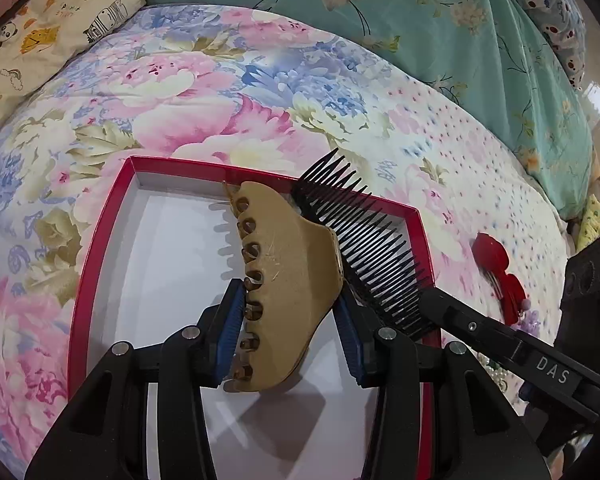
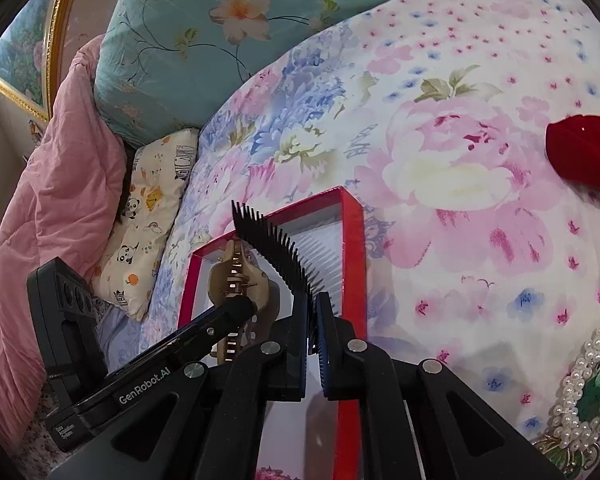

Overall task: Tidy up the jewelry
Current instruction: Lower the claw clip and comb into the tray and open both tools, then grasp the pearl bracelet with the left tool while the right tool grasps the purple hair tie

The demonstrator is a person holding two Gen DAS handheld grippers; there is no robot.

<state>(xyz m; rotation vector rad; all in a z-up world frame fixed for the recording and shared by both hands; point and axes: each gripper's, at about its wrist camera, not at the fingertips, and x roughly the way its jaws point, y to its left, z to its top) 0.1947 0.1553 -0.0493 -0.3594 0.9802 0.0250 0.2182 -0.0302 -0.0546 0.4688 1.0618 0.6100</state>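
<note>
While each claw clamped: left claw on one tan clip, right claw on one black comb, above one red tray.

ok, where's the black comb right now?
Held in the right gripper, the black comb hangs over the red box's right edge, beside the tan claw clip in the left gripper.

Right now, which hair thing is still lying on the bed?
The red hair clip lies on the bedspread, outside the red box. The tan claw clip and black comb are held in grippers.
</note>
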